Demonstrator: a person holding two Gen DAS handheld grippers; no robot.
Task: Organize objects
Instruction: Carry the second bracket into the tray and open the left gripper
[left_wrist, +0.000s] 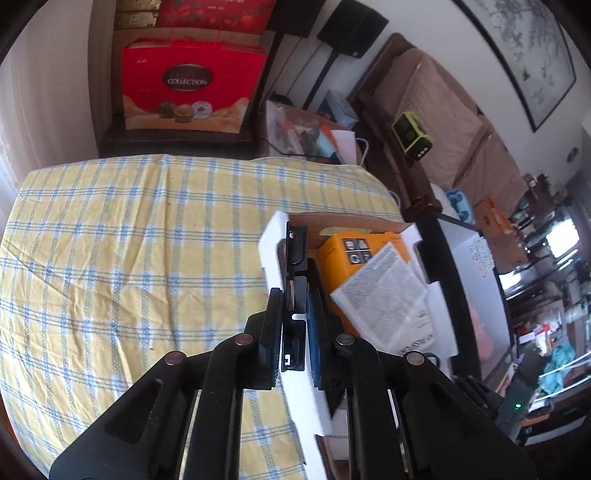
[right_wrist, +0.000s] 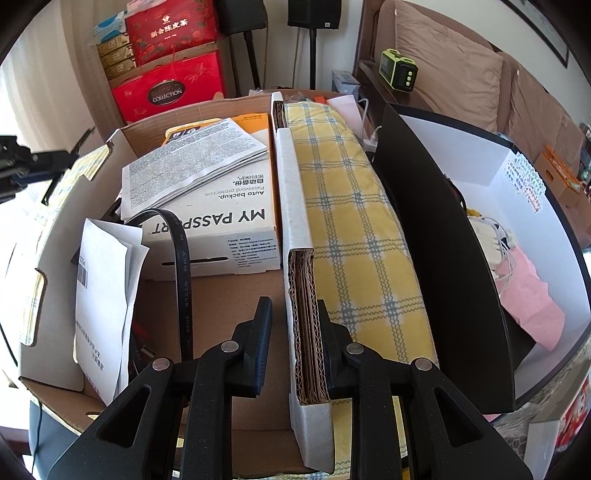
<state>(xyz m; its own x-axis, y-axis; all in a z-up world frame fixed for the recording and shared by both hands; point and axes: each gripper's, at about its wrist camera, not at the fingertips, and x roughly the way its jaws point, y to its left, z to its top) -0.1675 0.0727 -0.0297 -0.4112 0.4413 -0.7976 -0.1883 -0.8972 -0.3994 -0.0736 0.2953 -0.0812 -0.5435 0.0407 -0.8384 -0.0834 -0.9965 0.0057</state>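
A white cardboard box (right_wrist: 295, 192) stands on the yellow checked tablecloth (left_wrist: 129, 251). It holds a white "My Passport" box (right_wrist: 221, 236), an orange box (left_wrist: 340, 258), folded printed leaflets (right_wrist: 195, 162), a black cable (right_wrist: 183, 266) and white papers (right_wrist: 103, 288). My left gripper (left_wrist: 293, 332) is shut on a thin black bracket (left_wrist: 295, 266) over the box's left wall (left_wrist: 271, 243). My right gripper (right_wrist: 293, 343) straddles the box's right wall; the right finger touches the cardboard, a gap remains on the left. The left gripper shows at the right wrist view's left edge (right_wrist: 22, 166).
A black and white bin (right_wrist: 443, 221) with pink bags and cables stands right of the box. Red gift boxes (left_wrist: 192, 85) are stacked on a dark stand behind the table. A brown sofa (left_wrist: 443, 110) with a green device (left_wrist: 412, 136) is at the right.
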